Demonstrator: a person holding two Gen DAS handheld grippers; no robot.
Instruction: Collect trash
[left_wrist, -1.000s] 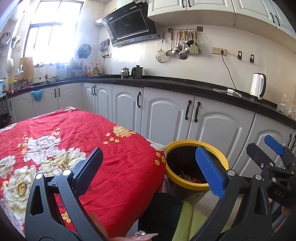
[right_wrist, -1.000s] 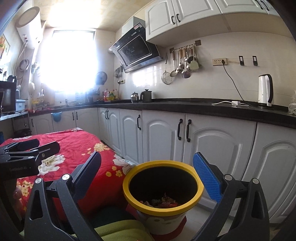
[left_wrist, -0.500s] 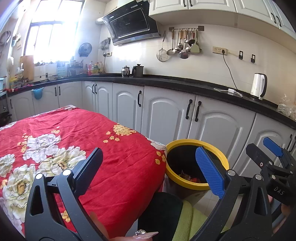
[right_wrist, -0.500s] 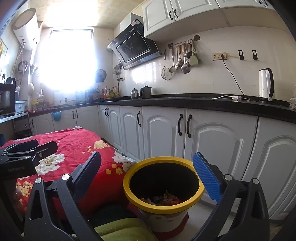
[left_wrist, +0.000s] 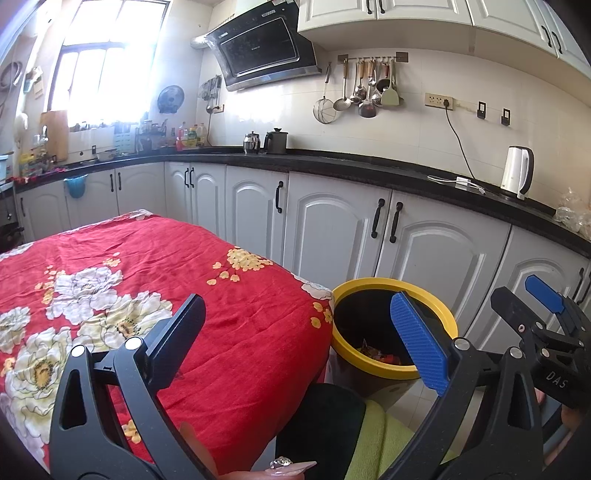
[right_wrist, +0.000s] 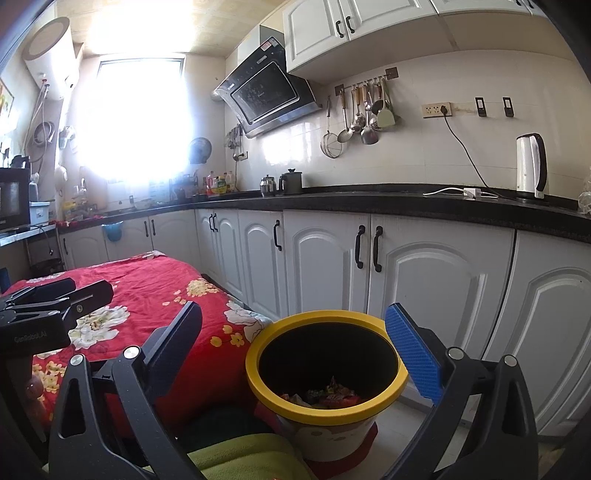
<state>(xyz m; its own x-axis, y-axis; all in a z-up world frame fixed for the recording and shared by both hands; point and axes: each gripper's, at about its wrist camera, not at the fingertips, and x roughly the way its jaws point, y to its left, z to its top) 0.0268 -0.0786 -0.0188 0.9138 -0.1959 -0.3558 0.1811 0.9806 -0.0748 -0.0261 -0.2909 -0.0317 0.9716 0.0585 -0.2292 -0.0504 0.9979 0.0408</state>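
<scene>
A yellow-rimmed trash bin (left_wrist: 369, 286) (right_wrist: 321, 408) stands on the floor between the table and the white cabinets. Crumpled wrappers (left_wrist: 376, 355) (right_wrist: 327, 394) lie at its bottom. My left gripper (left_wrist: 295, 314) is open and empty, held over the near right corner of the red floral tablecloth (left_wrist: 166, 258), beside the bin. My right gripper (right_wrist: 293, 317) is open and empty, held above and just in front of the bin's mouth. Each gripper shows at the edge of the other's view: the right gripper (left_wrist: 524, 295) and the left gripper (right_wrist: 70, 291).
White base cabinets (right_wrist: 424, 280) under a black counter (left_wrist: 369, 173) run behind the bin. A white kettle (right_wrist: 532, 166) and its cable sit on the counter. A person's green-clad lap (left_wrist: 376, 435) and a fingertip with a ring (left_wrist: 288, 464) are at the bottom.
The right wrist view has shifted slightly, so the bin sits a little higher in frame. Both grippers stay open and empty; the left has barely moved.
</scene>
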